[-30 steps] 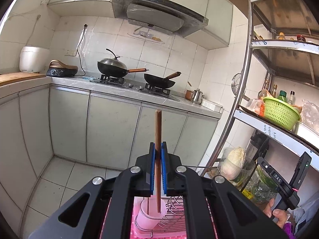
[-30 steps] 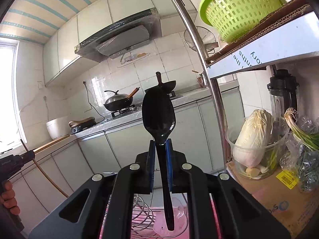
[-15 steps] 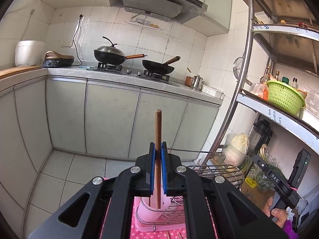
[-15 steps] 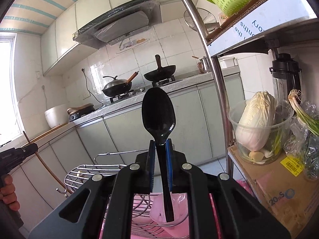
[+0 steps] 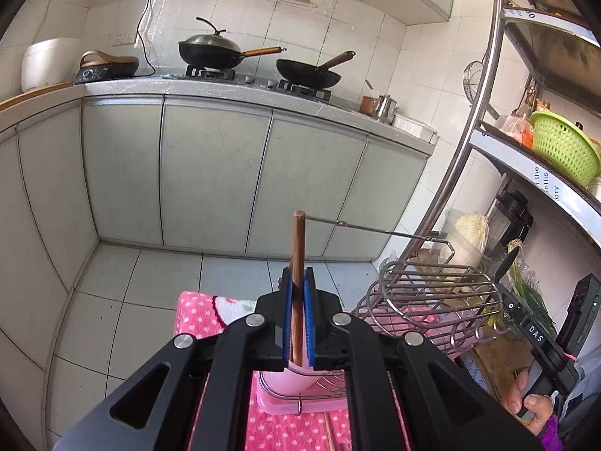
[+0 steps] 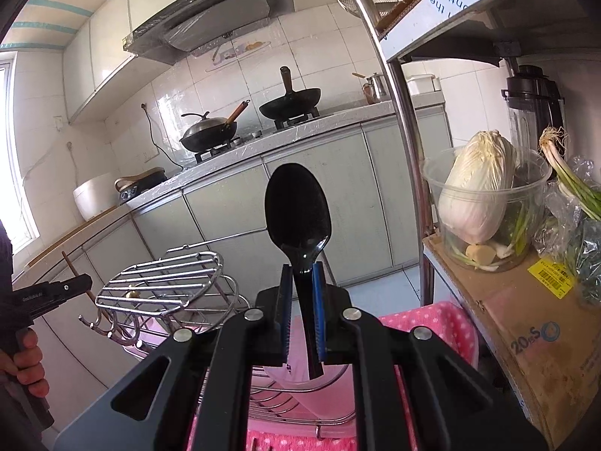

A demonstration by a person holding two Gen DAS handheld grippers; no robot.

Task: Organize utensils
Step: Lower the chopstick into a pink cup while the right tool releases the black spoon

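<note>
The left gripper (image 5: 297, 319) has its blue fingers (image 5: 287, 315) pinched narrow on a brown wooden chopstick (image 5: 298, 263), held upright so its lower end points down toward the pink utensil cup (image 5: 289, 383) just beneath the fingers. The right gripper (image 6: 300, 312) does the same with a black plastic spoon (image 6: 298, 210): the fingers (image 6: 318, 312) clamp the handle just below the bowl, bowl up and handle tip down, over the same pink utensil cup (image 6: 296, 372). Holding both pieces vertical looks deliberate to me, since a long utensil only drops cleanly into a narrow cup end-first.

The cup sits inside a wire dish rack (image 5: 424, 293) that stands on a pink polka-dot cloth (image 5: 203, 312) covering the surface. The rack's curved wire shelf rises beside the fingers, so I judge each descent needs to stay clear of it. Whether either tip is already inside the cup I cannot tell; the fingers hide it.

Farther off, to the right of the fingers, a napa cabbage (image 6: 477, 188) stands in a clear tub on a metal shelf. Beyond everything, two woks (image 5: 210, 50) rest on the stove along the far wall.
</note>
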